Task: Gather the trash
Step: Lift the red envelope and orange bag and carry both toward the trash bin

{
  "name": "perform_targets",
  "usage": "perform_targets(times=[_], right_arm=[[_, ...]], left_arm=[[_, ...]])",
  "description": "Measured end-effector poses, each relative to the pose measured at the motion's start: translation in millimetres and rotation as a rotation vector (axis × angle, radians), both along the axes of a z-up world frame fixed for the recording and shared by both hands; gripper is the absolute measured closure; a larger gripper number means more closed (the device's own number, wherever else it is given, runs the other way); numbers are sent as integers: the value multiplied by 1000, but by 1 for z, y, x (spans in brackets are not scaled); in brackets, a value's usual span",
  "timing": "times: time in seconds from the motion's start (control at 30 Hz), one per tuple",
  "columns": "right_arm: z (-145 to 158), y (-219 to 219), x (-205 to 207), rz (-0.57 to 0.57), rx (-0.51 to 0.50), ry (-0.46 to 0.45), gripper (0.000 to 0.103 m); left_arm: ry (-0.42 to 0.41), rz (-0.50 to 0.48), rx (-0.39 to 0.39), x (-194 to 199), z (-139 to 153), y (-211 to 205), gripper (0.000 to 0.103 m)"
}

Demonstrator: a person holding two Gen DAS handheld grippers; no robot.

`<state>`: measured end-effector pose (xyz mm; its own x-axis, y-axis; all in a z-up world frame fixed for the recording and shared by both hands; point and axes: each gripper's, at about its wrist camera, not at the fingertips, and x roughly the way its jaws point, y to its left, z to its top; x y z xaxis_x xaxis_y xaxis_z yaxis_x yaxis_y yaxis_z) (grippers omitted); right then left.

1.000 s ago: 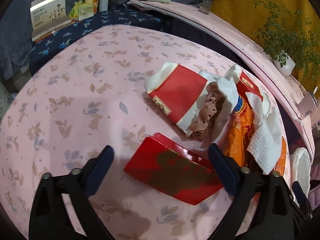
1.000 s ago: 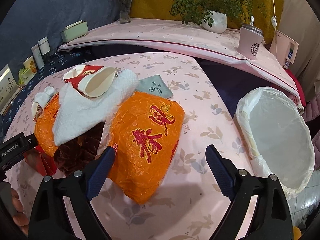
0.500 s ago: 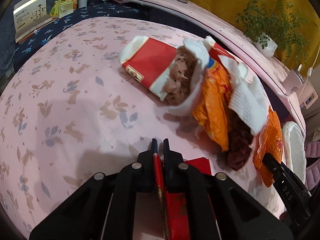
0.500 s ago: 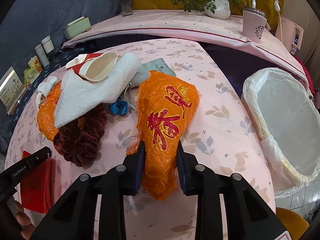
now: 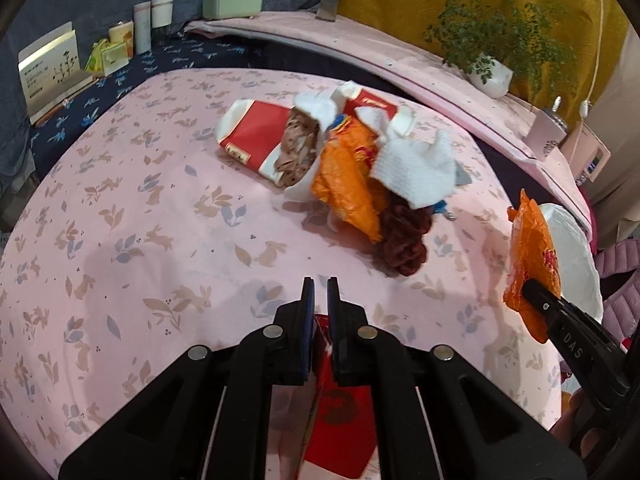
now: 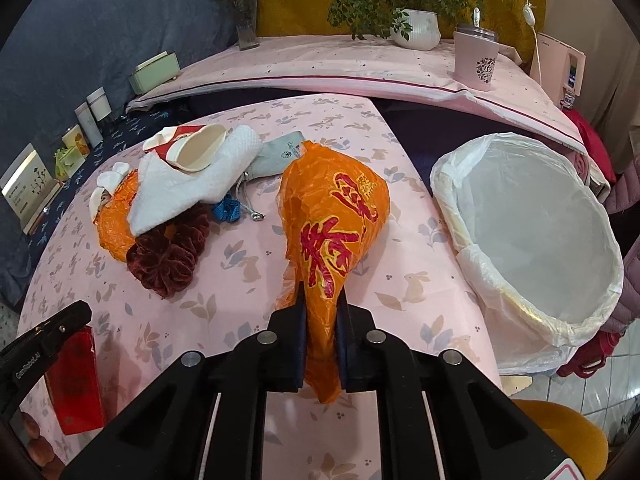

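Gripping one red packet (image 5: 340, 416), left tongs (image 5: 319, 294); right tongs (image 6: 321, 316) closing on one orange bag (image 6: 334, 220).

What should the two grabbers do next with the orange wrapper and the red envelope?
Probably carry both across to the lined bin and let go over it. The right gripper is closing on the orange wrapper, the left gripper is shut on the red envelope, and the bin stands open just to the right.
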<state>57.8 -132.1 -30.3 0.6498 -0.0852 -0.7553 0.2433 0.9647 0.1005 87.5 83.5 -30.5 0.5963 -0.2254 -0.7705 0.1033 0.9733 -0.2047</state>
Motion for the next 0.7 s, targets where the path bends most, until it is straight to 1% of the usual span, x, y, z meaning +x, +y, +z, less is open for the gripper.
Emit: perform_targets(times=[0.23,0.33,0.4,0.47,0.5,0.53,0.6,0.7], right_arm=[[27,-13,-17,-11,1,-59,92],[35,-22,-23,-24,-2,-74,92],[37,-28,-28,-28,-3,-75,92],[37,-30,-34,-27,-7,-70,92],[36,-31,-37,-23,-7,-66,92],[36,-31,-39,-19,-6,-63,92],[35,-30,-44,-13,-6,-58,92],[33,-27,-50,-6,1,-52,92]], left_arm=[[-70,-77,-2,-14,31,-32,100],[-105,-115,-1,-17,45,-50,100],[-130,-124,5,-19,54,-55,98],[-136,-126,13,-21,61,-54,80],[-144,-121,22,-25,63,-50,55],[-155,-112,37,-30,63,-45,37],[-177,-114,86,-42,60,-36,31],[-147,-146,180,-56,39,-24,31]])
